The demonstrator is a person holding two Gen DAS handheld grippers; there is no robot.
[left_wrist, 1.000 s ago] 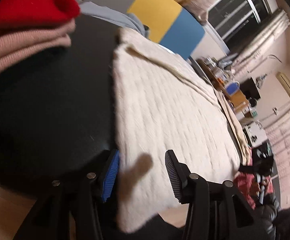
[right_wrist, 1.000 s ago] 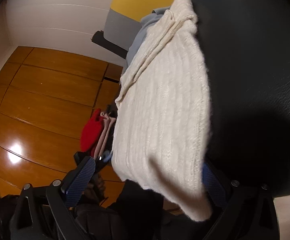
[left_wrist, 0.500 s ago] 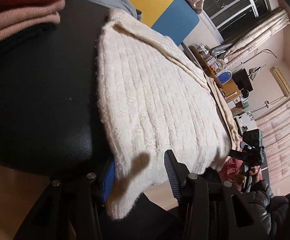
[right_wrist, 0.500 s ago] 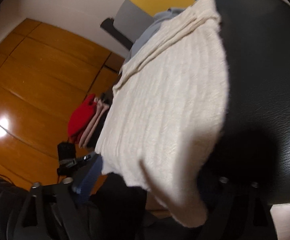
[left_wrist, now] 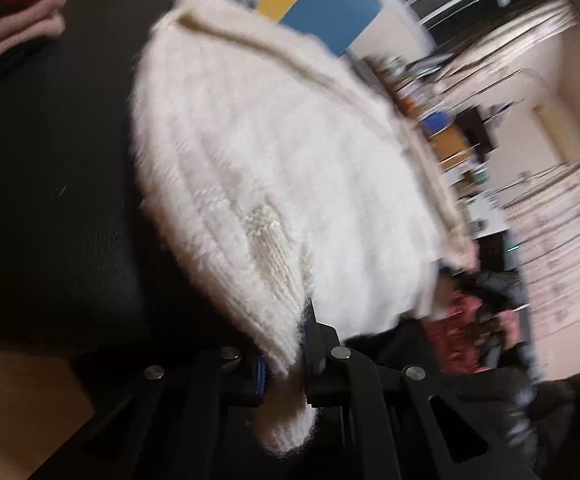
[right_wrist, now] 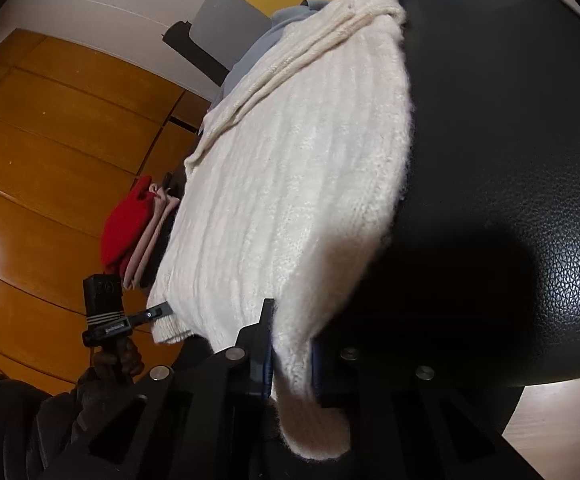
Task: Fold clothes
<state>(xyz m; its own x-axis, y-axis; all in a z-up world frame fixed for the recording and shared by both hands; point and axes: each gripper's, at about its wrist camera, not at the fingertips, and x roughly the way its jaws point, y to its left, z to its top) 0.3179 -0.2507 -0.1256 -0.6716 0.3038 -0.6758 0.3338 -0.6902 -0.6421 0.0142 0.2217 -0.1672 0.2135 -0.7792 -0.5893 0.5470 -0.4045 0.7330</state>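
A cream ribbed knit sweater [left_wrist: 273, 168] lies on a black leather surface [left_wrist: 49, 184], its near hem hanging over the front edge. My left gripper [left_wrist: 283, 354] is shut on one near corner of the hem. My right gripper [right_wrist: 290, 360] is shut on the other near corner of the sweater [right_wrist: 298, 184]. In the right wrist view the left gripper [right_wrist: 157, 312] shows at the sweater's far corner. The left wrist view is blurred.
A stack of folded clothes, red [right_wrist: 123, 224] on pink, sits on the black surface [right_wrist: 510, 160] beyond the sweater. A light blue garment [right_wrist: 285, 20] lies at the far end. Wooden wardrobe panels [right_wrist: 49, 140] stand behind. A cluttered desk [left_wrist: 446, 136] is in the room.
Both grippers have closed on the sweater's near hem corners; a second ago they were open around it. The left wrist view has tilted and blurred with motion.
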